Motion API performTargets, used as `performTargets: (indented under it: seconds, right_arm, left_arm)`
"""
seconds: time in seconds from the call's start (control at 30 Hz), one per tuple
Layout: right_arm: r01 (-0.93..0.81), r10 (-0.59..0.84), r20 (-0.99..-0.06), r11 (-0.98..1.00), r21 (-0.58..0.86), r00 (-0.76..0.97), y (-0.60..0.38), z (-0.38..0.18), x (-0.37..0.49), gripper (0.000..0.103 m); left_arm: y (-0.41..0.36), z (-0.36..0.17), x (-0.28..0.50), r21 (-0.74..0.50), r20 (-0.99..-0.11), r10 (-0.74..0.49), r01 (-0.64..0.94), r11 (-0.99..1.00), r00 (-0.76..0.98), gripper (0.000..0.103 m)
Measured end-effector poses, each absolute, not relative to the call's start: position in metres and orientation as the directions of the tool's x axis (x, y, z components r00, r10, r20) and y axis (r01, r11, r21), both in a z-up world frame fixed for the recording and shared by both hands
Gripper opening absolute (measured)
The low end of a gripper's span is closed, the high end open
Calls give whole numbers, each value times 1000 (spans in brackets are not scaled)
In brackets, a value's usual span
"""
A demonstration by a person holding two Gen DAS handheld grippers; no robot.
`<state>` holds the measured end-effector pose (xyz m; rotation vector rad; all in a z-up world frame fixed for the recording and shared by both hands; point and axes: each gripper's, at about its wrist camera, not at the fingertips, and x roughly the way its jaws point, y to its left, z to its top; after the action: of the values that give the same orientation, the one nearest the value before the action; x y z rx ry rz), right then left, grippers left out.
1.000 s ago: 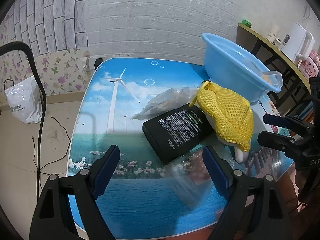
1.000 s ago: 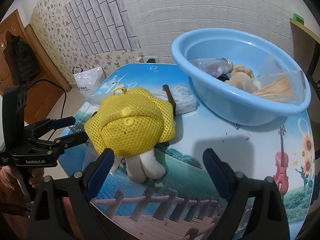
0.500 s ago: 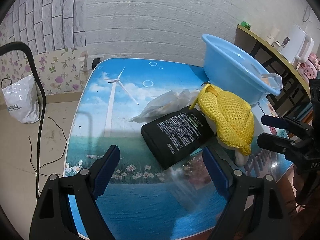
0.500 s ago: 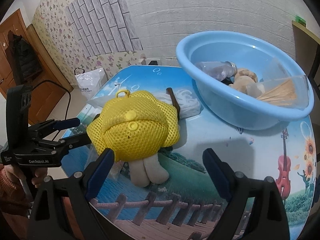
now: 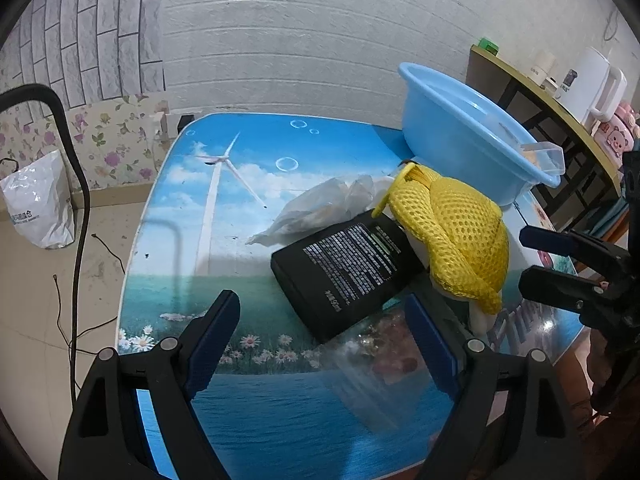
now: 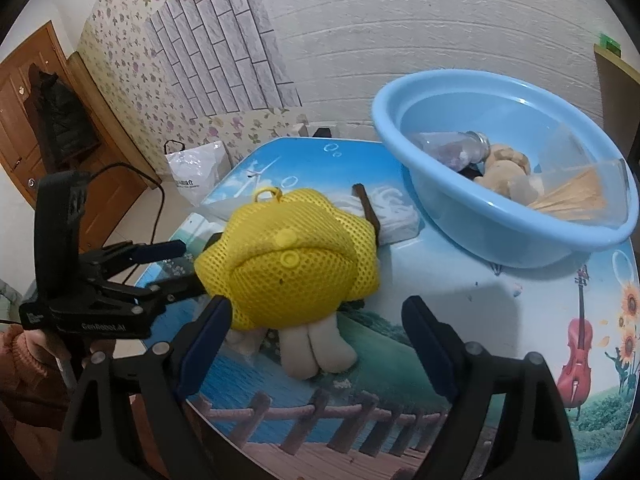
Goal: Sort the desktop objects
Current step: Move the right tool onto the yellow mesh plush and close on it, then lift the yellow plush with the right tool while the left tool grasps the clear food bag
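Both views, table scene during sorting. The right gripper (image 6: 316,324) stands wide with its jaws closing slightly; the pale feet of the yellow mesh-covered plush toy (image 6: 288,268) lie between the fingers, and no pad presses on it. Compared with a second ago, the toy sits lower and nearer in the right wrist view, which suggests an approach for a grasp. The left gripper (image 5: 324,334) is unchanged: jaws wide apart, holding nothing, hovering over the black box (image 5: 346,270) and a clear plastic packet (image 5: 384,360). The toy rests on the printed table (image 6: 460,288), leaning against the black box, beside the blue basin (image 6: 500,240). The basin already holds a bottle, a beige toy and a clear box of sticks, so the plush toy is probably next.
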<state>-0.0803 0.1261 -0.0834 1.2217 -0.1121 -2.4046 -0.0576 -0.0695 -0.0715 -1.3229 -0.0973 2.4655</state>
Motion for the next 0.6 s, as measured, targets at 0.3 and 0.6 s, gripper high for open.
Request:
performTargets:
  seconds: [0.3, 0.6]
  right_arm:
    - [341, -431, -755, -895, 287, -495, 117, -85, -91, 88]
    - [378, -423, -780, -889, 258, -462, 96, -94, -95, 84]
  left_arm:
    - [-61, -71, -34, -235, -804, 365, -313, -920, -469, 85]
    - [-42, -86, -23, -227, -818, 370, -343, -911, -441, 85]
